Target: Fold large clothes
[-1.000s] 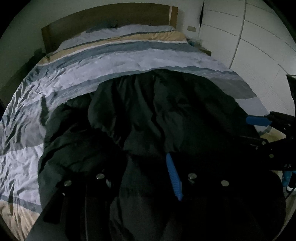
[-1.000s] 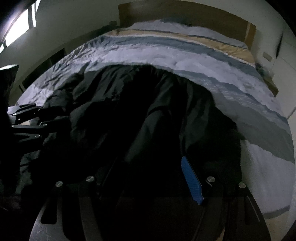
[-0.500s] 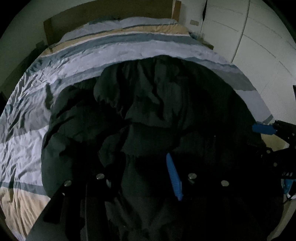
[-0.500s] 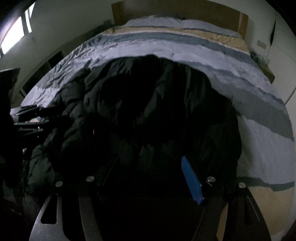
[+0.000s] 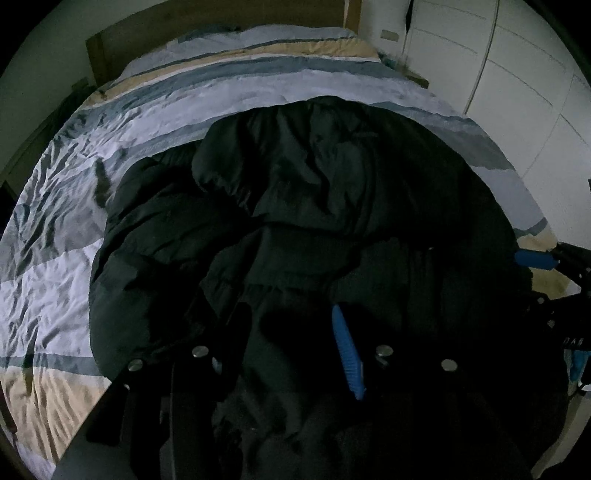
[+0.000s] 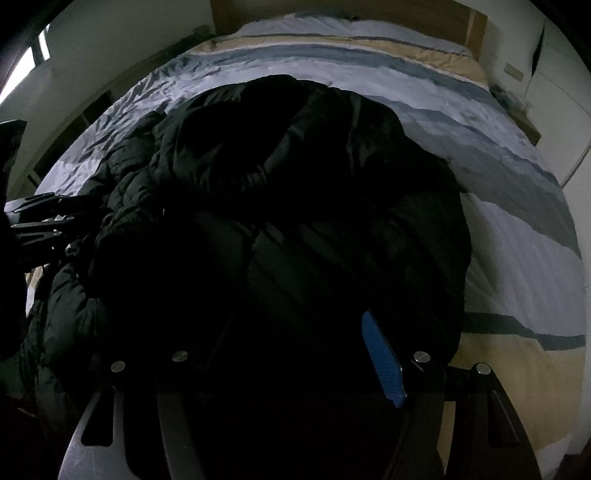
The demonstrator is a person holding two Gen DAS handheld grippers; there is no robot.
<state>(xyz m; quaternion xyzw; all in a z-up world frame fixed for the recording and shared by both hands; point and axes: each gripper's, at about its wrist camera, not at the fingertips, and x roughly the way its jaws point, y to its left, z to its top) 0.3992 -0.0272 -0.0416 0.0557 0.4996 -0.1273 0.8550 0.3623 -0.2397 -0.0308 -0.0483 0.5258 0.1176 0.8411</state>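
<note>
A large black padded jacket [image 5: 314, 184] lies heaped on the striped bed, filling the middle of both views [image 6: 295, 166]. My left gripper [image 5: 288, 317] is shut on a thick bunch of the jacket's near edge; only its blue right pad [image 5: 347, 354] shows, the other finger is buried in dark cloth. My right gripper [image 6: 299, 321] grips the same near edge further right, its blue pad [image 6: 382, 362] pressed against the fabric. Each gripper appears at the edge of the other's view: the right gripper [image 5: 535, 258] and the left gripper [image 6: 44, 221].
The duvet [image 5: 221, 92] has white, grey, blue and tan stripes and runs up to a wooden headboard [image 5: 184, 33]. White wardrobe doors [image 5: 498, 74] stand to the right of the bed. A window [image 6: 37, 51] is on the left wall. Bare duvet [image 6: 517, 258] lies right of the jacket.
Both grippers have carried the jacket's near edge toward the headboard. The jacket is bunched further up the bed, and more tan duvet shows at the foot on the right.
</note>
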